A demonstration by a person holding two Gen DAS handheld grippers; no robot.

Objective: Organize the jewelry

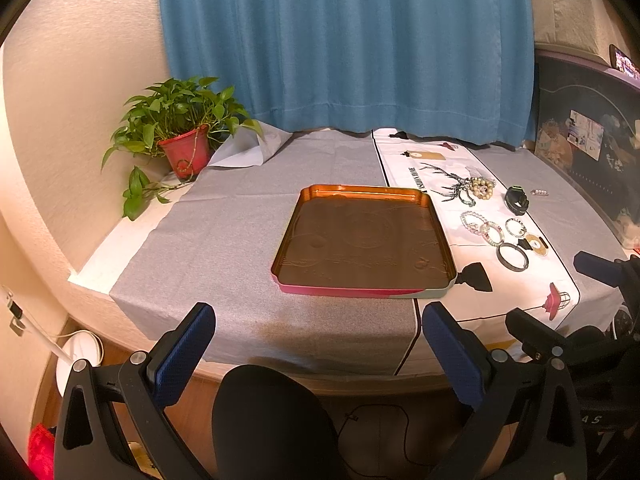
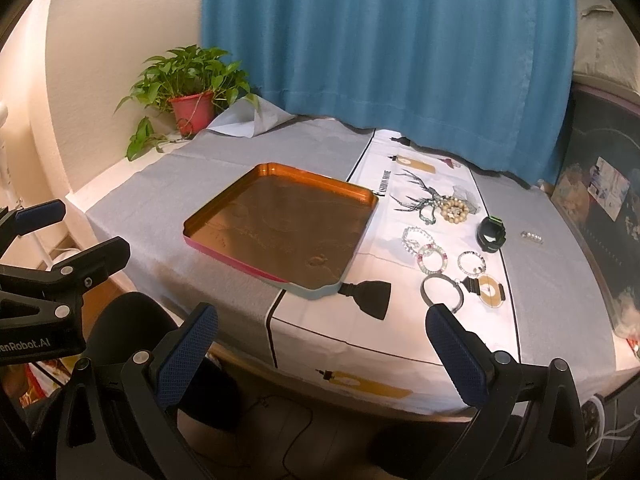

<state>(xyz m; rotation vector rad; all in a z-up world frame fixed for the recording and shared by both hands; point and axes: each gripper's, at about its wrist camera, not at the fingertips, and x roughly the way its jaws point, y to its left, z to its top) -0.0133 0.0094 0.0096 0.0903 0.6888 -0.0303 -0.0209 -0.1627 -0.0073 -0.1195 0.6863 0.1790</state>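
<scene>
An orange metal tray [image 1: 436, 236] [image 2: 362, 236] with a pink outer wall lies bare on the table. To its right, on a white printed runner [image 1: 520, 292] [image 2: 320, 328], lie several bracelets: a large wooden-bead one [image 1: 482, 188] [image 2: 454, 208], clear and pastel bead ones [image 1: 492, 234] [image 2: 432, 258], a dark bangle [image 1: 513, 257] [image 2: 442, 292], a black watch [image 1: 516, 200] [image 2: 491, 234] and a small silver clasp [image 1: 539, 192] [image 2: 531, 236]. My left gripper [image 1: 318, 336] hangs open before the table's near edge. My right gripper [image 2: 322, 340] is open too, nearer the jewelry.
A potted green plant [image 1: 184, 128] [image 2: 192, 92] stands at the table's back left corner. A blue curtain [image 1: 344, 44] [image 2: 384, 48] hangs behind. A dark cabinet [image 1: 592, 152] borders the right side. A black rounded shape [image 1: 272, 424] lies below the table edge.
</scene>
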